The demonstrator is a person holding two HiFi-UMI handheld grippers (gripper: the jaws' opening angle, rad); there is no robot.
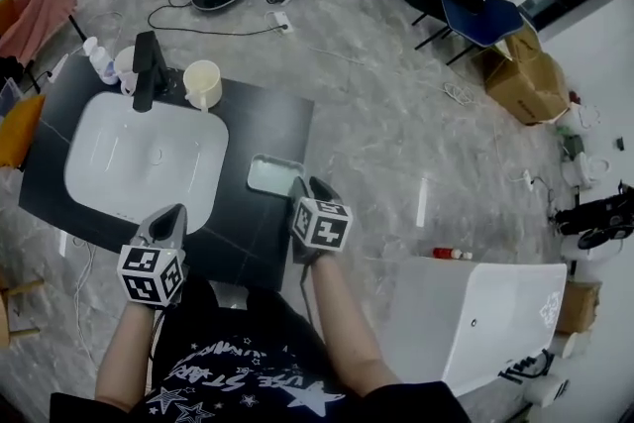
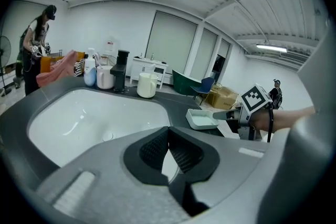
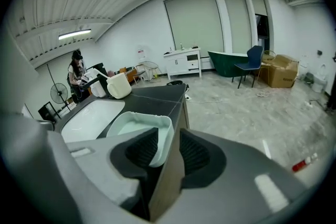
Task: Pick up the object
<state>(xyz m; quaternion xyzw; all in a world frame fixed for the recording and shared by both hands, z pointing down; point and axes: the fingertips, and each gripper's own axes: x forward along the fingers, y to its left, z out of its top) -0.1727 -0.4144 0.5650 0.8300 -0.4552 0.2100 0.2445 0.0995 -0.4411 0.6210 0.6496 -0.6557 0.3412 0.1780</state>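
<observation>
The pale green tray [image 1: 273,175] sits on the dark counter [image 1: 253,233], just right of the white sink [image 1: 119,163] and close to the counter's right edge. The right gripper [image 1: 309,191] is at the tray's near right corner. In the right gripper view its fingers [image 3: 140,148] stand partly apart with the tray's near wall between them. The left pad is on the tray's inner side, and a gap shows between the wall and the right pad, so the pads do not press on it. The left gripper [image 1: 174,213] hovers over the sink's near rim, its fingers [image 2: 155,148] tip to tip with nothing between them. Behind the sink stand a black tap [image 1: 146,69], a cream jug [image 1: 202,84] and pale bottles [image 1: 97,57]. A person [image 2: 35,47] stands far off at the left of the left gripper view
</observation>
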